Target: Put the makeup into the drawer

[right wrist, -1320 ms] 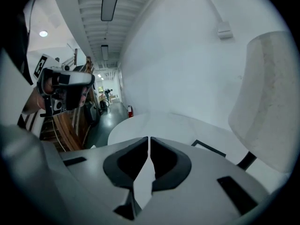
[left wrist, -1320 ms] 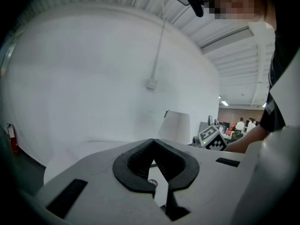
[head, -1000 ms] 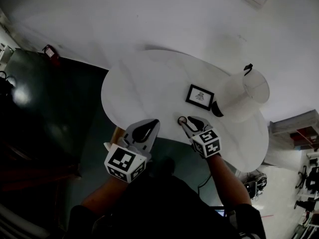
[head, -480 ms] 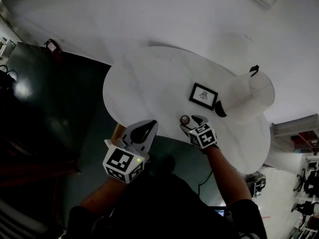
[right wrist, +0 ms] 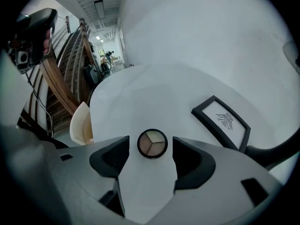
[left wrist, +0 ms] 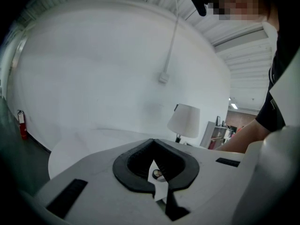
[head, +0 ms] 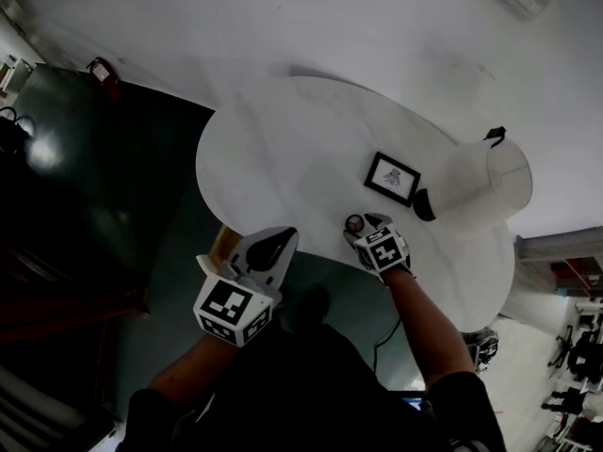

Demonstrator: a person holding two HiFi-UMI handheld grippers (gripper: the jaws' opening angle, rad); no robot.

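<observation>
Left gripper [head: 279, 238] is clenched on nothing, off the near edge of the round white table [head: 283, 149]. Right gripper [head: 366, 224]: its jaws have just been opening and now stand spread either side of the round black-rimmed eyeshadow compact [right wrist: 152, 143]. The compact lies flat on the table, pads not touching it. I'd say nothing's done yet: grasp, carry and stow all remain, and I can't spot a drawer. The right gripper view shows the compact's three tan shades; the head view shows only a dark dot.
</observation>
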